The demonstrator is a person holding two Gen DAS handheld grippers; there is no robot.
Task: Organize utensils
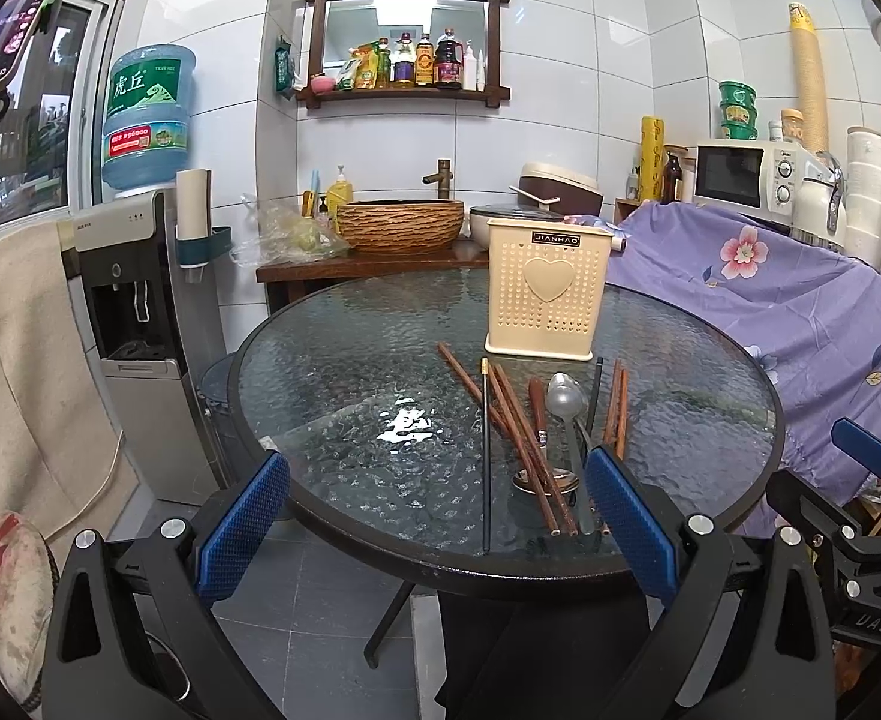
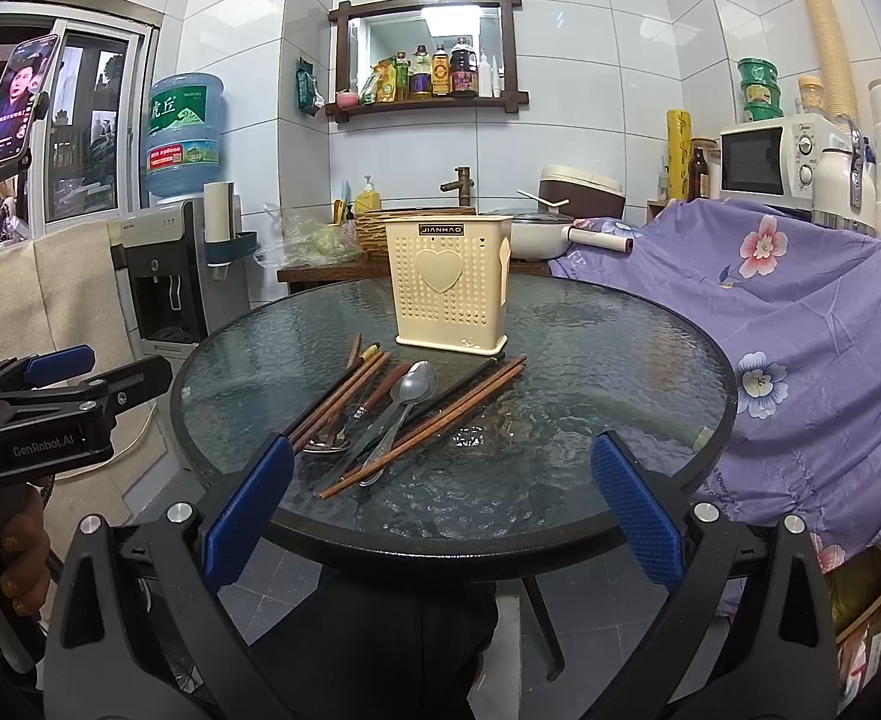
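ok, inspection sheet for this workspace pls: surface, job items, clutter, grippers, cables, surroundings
Surface: round glass table, textured top, dark rim, glare patch near centre.
Job's things: cream holder upright at the far side; wooden chopsticks, black chopsticks and metal spoon in a loose overlapping pile in front of it, none seen in the holder.
Clutter: nothing seen on the table besides these.
Grippers: left gripper open, empty, at the near rim; right gripper open, empty, likewise.
Cables: pale cord on the floor by the water dispenser.
Surroundings: tiled wall, basin, microwave, purple floral cloth.
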